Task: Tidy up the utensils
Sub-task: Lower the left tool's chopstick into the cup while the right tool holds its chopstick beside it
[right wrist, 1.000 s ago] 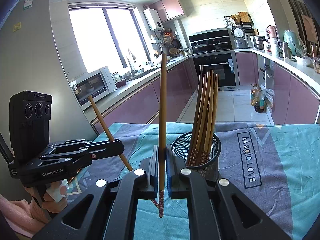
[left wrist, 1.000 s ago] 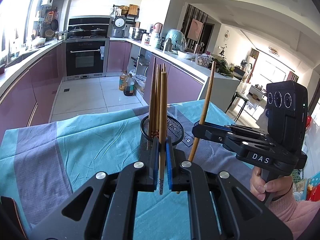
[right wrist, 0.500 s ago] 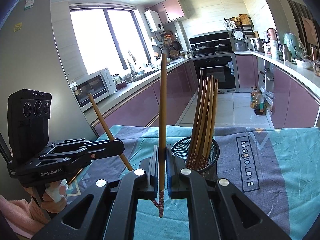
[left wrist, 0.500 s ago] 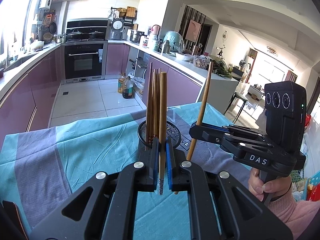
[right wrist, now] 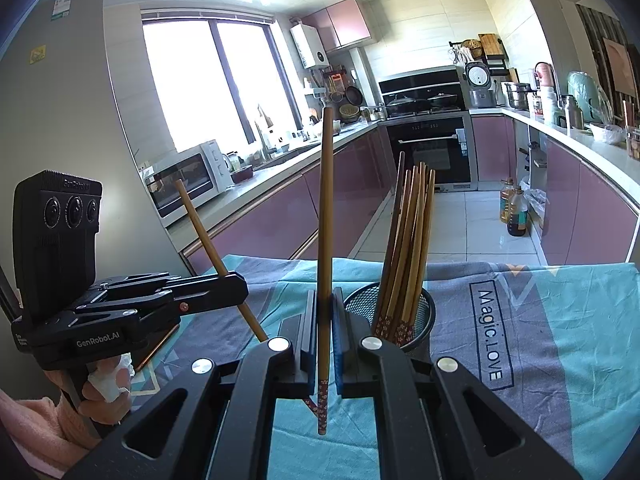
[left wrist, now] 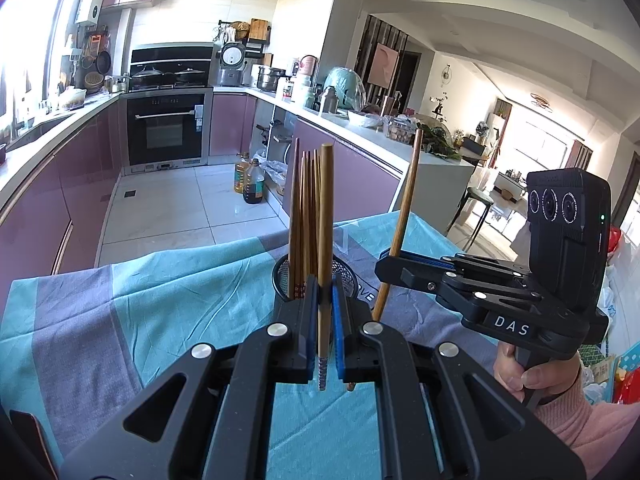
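A black mesh holder (right wrist: pixel 390 316) stands on the teal and grey cloth, with several wooden chopsticks (right wrist: pixel 408 240) upright in it. It shows in the left wrist view (left wrist: pixel 348 272) behind my fingers. My left gripper (left wrist: pixel 325 300) is shut on one chopstick (left wrist: pixel 325 220), held upright just in front of the holder. My right gripper (right wrist: pixel 325 312) is shut on another chopstick (right wrist: pixel 325 220), held upright to the holder's left. Each gripper shows in the other's view: the right (left wrist: pixel 390 262) and the left (right wrist: pixel 234 288).
The table cloth (right wrist: pixel 560 320) carries a "Magic.LOVE" print right of the holder. A dark flat object (right wrist: pixel 156 348) lies on the cloth below my left gripper. Kitchen counters, an oven and oil bottles (right wrist: pixel 514 212) on the floor lie beyond the table.
Both grippers have shifted slightly with their chopsticks still held upright; the holder sits a little farther left and closer to centre in the left wrist view.
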A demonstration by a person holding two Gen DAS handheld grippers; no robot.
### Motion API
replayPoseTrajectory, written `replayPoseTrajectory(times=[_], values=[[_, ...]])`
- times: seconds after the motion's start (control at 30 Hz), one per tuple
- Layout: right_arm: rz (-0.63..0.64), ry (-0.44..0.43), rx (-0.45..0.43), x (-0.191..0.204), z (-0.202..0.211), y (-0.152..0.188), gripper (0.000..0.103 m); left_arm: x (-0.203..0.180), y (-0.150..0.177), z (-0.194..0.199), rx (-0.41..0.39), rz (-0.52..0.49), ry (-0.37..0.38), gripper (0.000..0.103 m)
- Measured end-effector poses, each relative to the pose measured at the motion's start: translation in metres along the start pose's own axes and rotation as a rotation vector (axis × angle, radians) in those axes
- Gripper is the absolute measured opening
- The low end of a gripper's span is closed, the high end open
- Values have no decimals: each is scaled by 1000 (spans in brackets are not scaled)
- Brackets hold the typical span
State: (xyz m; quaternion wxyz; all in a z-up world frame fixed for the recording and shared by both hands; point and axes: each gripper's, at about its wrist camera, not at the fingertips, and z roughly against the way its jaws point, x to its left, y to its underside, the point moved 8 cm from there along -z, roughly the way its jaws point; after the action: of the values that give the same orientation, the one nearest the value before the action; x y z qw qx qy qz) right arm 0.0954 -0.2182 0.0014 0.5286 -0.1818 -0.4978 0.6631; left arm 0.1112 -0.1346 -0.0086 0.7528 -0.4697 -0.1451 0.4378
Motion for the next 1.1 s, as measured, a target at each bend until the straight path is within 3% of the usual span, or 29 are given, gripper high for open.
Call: replayPoseTrajectory(times=[1.1], values=[[25, 3, -38, 0, 6, -19, 6, -8, -15, 1, -37, -35, -10, 7]])
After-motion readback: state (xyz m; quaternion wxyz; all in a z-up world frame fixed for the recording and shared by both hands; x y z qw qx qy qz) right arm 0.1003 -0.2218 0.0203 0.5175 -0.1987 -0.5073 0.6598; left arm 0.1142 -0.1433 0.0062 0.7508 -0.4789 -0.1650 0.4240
